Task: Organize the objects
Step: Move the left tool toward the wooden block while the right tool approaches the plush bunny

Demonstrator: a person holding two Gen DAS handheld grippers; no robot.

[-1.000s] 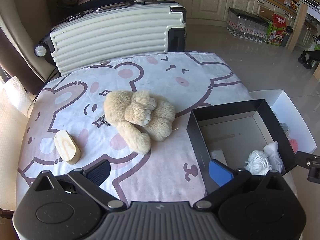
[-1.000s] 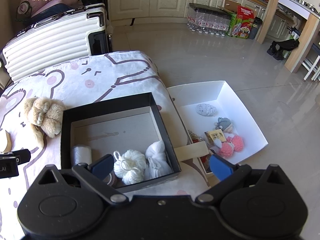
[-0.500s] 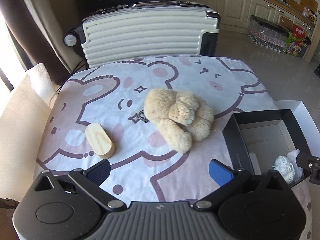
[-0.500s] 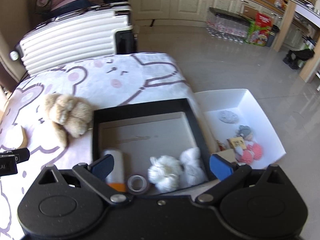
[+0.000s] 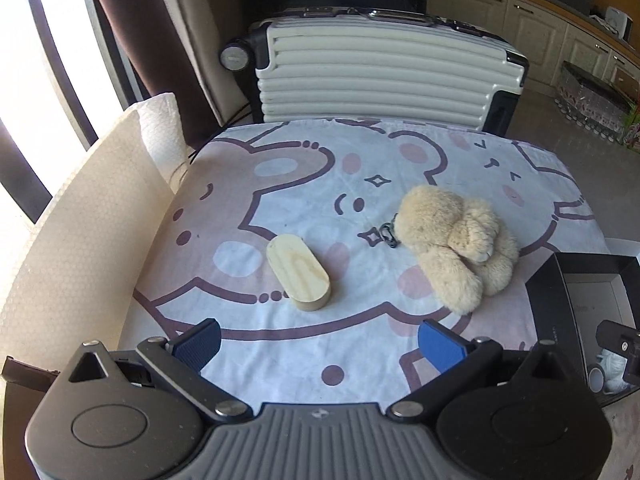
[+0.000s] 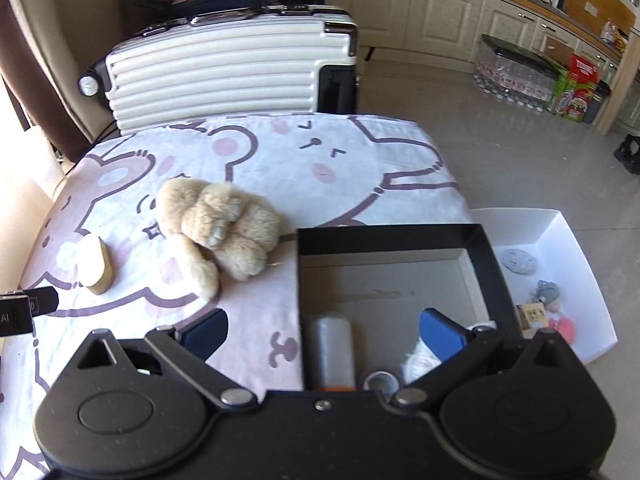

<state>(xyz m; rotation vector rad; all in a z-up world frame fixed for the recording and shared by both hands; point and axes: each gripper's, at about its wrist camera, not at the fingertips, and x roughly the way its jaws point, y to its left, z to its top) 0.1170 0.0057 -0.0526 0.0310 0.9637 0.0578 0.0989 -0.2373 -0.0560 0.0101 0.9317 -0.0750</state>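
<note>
Two things are left out on the bear-print cloth [image 5: 400, 344] — a wooden oval block [image 5: 298, 272] and a plush toy [image 5: 452, 248] — while the black box [image 6: 400, 236] at the cloth's right edge already holds a grey cylinder [image 6: 330, 352], a tape roll [image 6: 380, 380] and something white. The step in hand looks like a reach for the block. To do it well, I would bring the left gripper [image 5: 318, 340] forward and down with its fingers straddling the block's narrow width rather than its long axis, which runs at a slant to the fingers, so a small twist of the wrist should come before the fingers meet the wood.

Both tongs are released, fingers spread wide with nothing between them. The block lies on the cloth toward its left edge, just ahead of the left gripper and slightly left of its centre line, not touching it. The plush sits nearer the middle, just beside the box's left wall. The right gripper [image 6: 324, 330] hovers over the box's near-left corner.
</note>
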